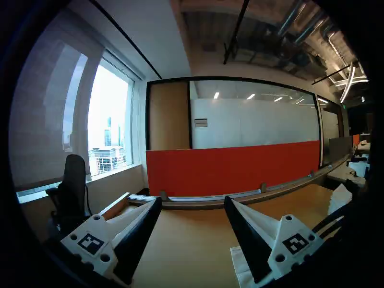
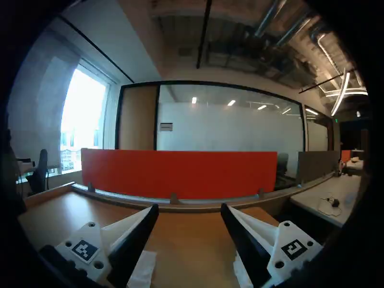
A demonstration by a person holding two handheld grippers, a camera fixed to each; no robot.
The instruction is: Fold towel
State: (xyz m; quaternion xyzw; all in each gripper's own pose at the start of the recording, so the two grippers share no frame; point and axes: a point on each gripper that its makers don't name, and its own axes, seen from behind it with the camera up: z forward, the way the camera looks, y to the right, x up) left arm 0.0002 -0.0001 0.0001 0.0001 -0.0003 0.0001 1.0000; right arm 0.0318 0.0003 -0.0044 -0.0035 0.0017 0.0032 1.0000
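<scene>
Wedge-fingered left tool (image 1: pixel 192 198), white towel (image 1: pixel 238 264)

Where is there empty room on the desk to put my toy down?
Free: the bare wood of the desk from the towel up to the orange divider, and the stretch toward the window. Crowded: the near edge, where the towel lies under the right gripper.

Cut off at the bottom edge of the right gripper view: two white patches of towel (image 2: pixel 143 269), each partly hidden behind the right gripper's (image 2: pixel 189 206) fingers (image 2: pixel 242 240). Likewise clipped in the left gripper view, towel (image 1: pixel 238 266) half behind a finger. Too small to identify: dark tangle (image 2: pixel 331 201) on the side desk (image 2: pixel 312 199).
</scene>
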